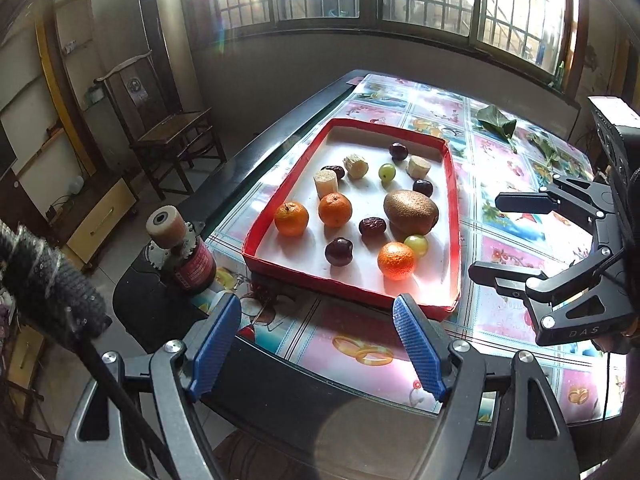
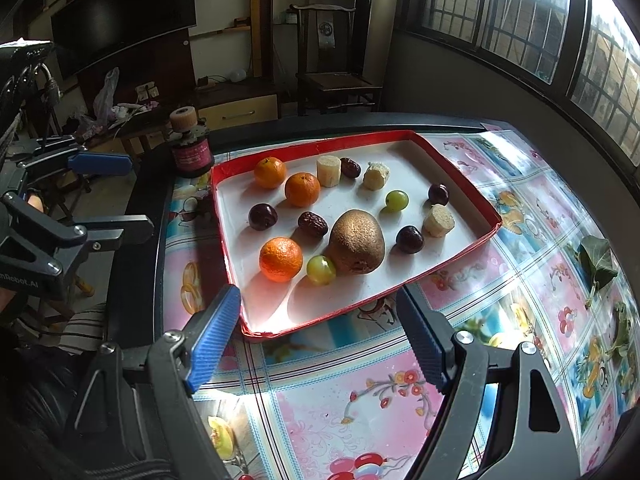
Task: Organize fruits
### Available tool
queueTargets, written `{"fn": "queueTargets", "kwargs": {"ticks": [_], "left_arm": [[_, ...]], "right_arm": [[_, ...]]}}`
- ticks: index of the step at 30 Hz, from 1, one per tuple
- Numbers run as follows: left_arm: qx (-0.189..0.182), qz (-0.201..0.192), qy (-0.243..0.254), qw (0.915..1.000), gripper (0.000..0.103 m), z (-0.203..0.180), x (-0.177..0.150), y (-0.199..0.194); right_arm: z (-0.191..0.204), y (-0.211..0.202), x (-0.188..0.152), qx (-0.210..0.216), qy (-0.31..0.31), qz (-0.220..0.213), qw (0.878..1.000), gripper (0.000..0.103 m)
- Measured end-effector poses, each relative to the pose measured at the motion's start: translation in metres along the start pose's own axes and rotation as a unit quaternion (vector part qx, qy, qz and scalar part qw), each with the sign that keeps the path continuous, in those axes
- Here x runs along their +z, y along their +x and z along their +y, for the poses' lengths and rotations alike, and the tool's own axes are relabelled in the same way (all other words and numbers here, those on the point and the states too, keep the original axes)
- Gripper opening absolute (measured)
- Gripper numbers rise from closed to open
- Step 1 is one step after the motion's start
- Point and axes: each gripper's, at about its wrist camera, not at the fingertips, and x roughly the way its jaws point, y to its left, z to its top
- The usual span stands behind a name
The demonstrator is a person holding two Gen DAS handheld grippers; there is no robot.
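Observation:
A red-rimmed tray point(image 1: 454, 200) point(image 2: 456, 164) with a white floor lies on the table. It holds three mandarins point(image 1: 396, 261) point(image 2: 281, 259), a brown kiwi point(image 1: 411, 212) point(image 2: 357, 241), two green grapes point(image 1: 417, 245) point(image 2: 321, 269), dark cherries point(image 1: 339, 251) point(image 2: 263, 216), red dates point(image 1: 372, 227) point(image 2: 312, 223) and banana pieces point(image 1: 326, 184) point(image 2: 329, 171). My left gripper point(image 1: 318, 322) point(image 2: 132, 190) hangs open just short of the tray's near edge, nothing between its blue pads. My right gripper point(image 2: 318, 316) point(image 1: 492, 236) is open and empty at the tray's other side.
A red can with a roller on top point(image 1: 188, 256) point(image 2: 191, 152) stands at the table corner beside the tray. Green leaves point(image 1: 496, 120) point(image 2: 598, 260) lie on the patterned tablecloth point(image 1: 504, 248) point(image 2: 360, 392) past the tray. A wooden chair point(image 1: 176, 136) stands by the wall.

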Motion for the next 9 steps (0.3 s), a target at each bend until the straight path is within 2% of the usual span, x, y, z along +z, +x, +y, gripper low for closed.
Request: {"fn": "queueTargets", "kwargs": {"ticks": [9], "left_arm": [[-0.002,0.002,-0.005,1.0000,0.079,0.0027,0.0035,-0.0001]], "right_arm": [[-0.0001,0.0013,0.0023,0.011,0.004,-0.004,1.000,0.080]]}}
